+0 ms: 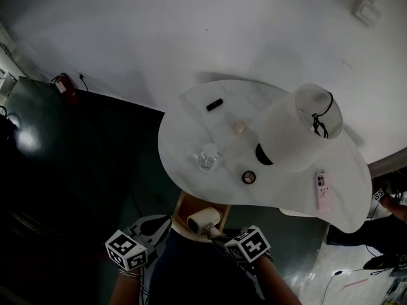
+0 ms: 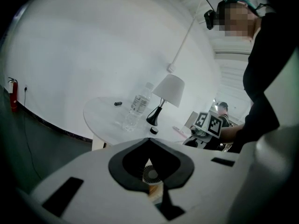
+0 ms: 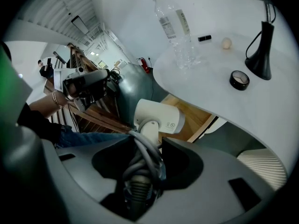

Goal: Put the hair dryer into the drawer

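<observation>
The white hair dryer (image 1: 203,220) hangs over the open wooden drawer (image 1: 191,203) under the front edge of the round white table (image 1: 184,126). My right gripper (image 1: 217,234) is shut on its handle and coiled grey cord (image 3: 142,160), and the dryer's barrel (image 3: 159,115) points away over the drawer's wooden inside (image 3: 196,115). My left gripper (image 1: 152,230) is just left of the dryer, its jaws shut together on nothing. The dryer's round rear grille (image 2: 150,173) shows through the hole between the left jaws.
On the table stand a white lamp (image 1: 299,129), a clear bottle (image 1: 208,157), a round tin (image 1: 248,177), a pink phone (image 1: 322,189), a small black stick (image 1: 214,105) and a pale ball (image 1: 240,128). Another person's hand (image 1: 389,203) shows at right. A fire extinguisher (image 1: 63,86) stands by the wall.
</observation>
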`<state>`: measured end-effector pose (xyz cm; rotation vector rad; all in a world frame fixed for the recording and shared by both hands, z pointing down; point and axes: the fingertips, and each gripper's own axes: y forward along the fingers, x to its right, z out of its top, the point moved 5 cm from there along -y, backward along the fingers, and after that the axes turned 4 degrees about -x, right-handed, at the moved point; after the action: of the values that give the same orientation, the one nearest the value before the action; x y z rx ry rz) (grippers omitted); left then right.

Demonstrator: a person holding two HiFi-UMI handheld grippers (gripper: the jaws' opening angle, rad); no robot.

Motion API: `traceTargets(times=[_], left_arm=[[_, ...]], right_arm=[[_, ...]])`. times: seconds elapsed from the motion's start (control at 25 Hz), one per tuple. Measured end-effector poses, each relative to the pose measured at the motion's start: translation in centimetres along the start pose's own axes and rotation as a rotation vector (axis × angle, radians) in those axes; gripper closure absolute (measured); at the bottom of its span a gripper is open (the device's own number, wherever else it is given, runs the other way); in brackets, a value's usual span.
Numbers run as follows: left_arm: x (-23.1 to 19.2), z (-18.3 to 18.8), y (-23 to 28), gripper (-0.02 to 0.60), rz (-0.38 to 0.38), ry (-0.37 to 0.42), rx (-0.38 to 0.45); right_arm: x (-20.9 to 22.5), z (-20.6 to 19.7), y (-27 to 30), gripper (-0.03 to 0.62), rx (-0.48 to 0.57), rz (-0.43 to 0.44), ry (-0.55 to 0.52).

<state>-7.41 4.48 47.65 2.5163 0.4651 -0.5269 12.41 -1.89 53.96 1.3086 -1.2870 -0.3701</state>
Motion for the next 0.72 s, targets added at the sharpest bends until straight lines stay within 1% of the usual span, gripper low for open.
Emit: traceTargets(times=[0.16, 0.28, 0.72], left_arm=[[-0.2, -0.3, 0.1, 0.574, -0.004, -0.02, -0.013], [-0.5, -0.4, 0.2, 0.574, -0.022, -0.02, -0.032], [-2.9, 0.5, 1.9, 0.574, -0.146, 0.021, -0.117]], right_arm=[[-0.1, -0.2, 0.3, 0.387, -0.005, -0.009, 0.016], [-0.1, -0.6, 0.6, 0.387, -0.012, -0.018, 0.043], [-0.1, 0.4, 1.7, 0.387, 0.003, -0.071, 0.145]])
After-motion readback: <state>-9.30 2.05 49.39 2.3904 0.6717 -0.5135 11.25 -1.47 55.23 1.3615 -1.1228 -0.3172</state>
